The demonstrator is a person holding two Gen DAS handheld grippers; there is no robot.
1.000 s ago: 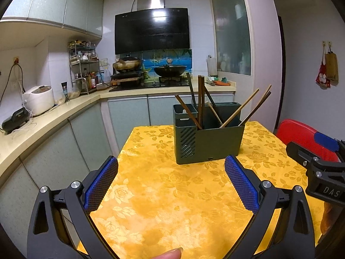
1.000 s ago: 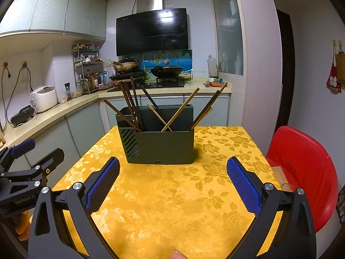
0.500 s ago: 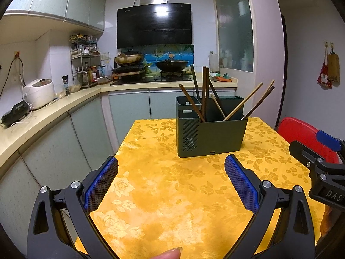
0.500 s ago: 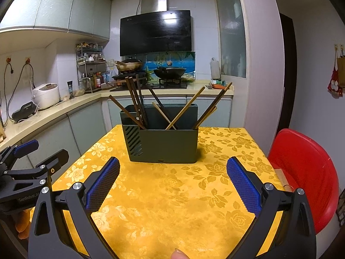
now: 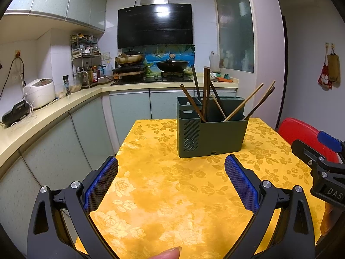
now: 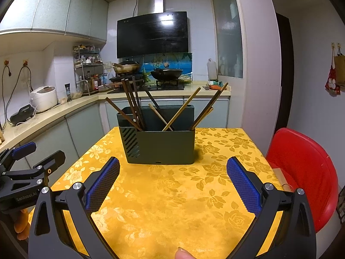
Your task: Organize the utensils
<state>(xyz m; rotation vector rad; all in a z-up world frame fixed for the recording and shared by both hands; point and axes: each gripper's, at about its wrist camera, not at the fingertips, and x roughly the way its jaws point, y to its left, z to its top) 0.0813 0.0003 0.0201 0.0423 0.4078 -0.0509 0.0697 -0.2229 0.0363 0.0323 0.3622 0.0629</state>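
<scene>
Hovering over yellow table (image 5: 163, 198), both grippers empty, jaws spread wide.

Left gripper (image 5: 171, 181) and right gripper (image 6: 173, 180) sit side by side above the floral cloth, blue pads apart, nothing between them. Dark green utensil holder (image 6: 160, 145) stands upright toward the table's far end, well ahead of both. Chopsticks (image 6: 182, 109), dark and light wood, lean in it at mixed angles. Red chair (image 6: 301, 172) beside the table's right edge.
</scene>
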